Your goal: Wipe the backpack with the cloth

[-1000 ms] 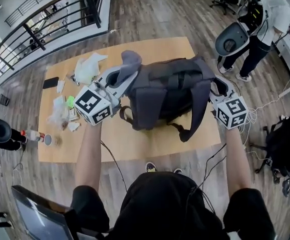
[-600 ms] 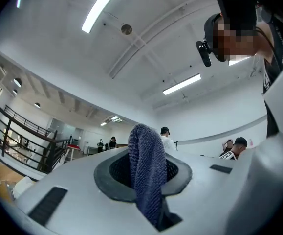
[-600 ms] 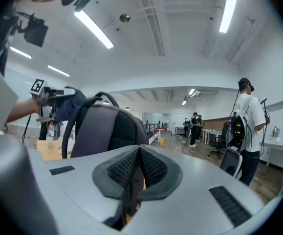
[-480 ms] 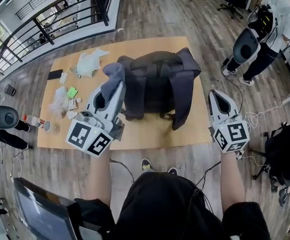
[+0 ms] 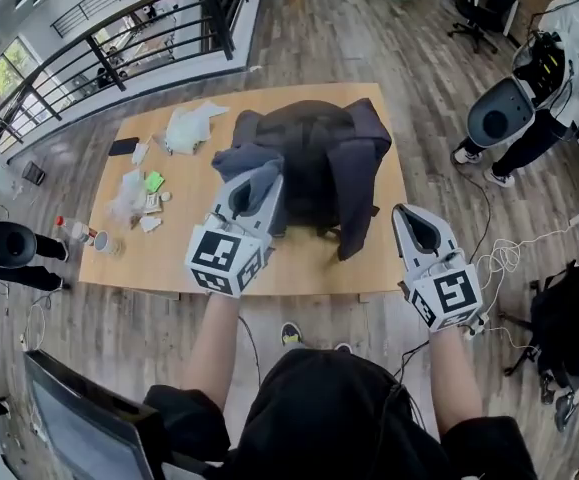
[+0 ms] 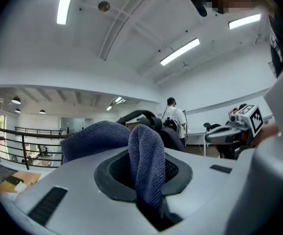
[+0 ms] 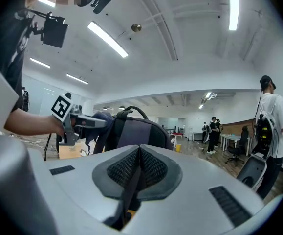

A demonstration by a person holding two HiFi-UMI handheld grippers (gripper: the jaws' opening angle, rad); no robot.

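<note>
A dark grey backpack stands upright on the wooden table, its straps hanging toward me. My left gripper is shut on a blue-grey cloth, which bunches over the jaws just at the bag's front left. In the left gripper view the cloth fills the jaw gap, and the backpack rises behind it. My right gripper hovers near the table's front right corner, apart from the bag. Its jaws are shut with nothing between them. It faces the backpack.
Crumpled white wrappers, a black phone, small scraps and a bottle lie on the table's left part. A person wearing a backpack stands at the far right. A railing runs behind. A laptop is at lower left.
Both grippers have drawn back from the backpack toward the table's near edge. The left one still carries the cloth and has swung right. The right one has left the bag's side.
</note>
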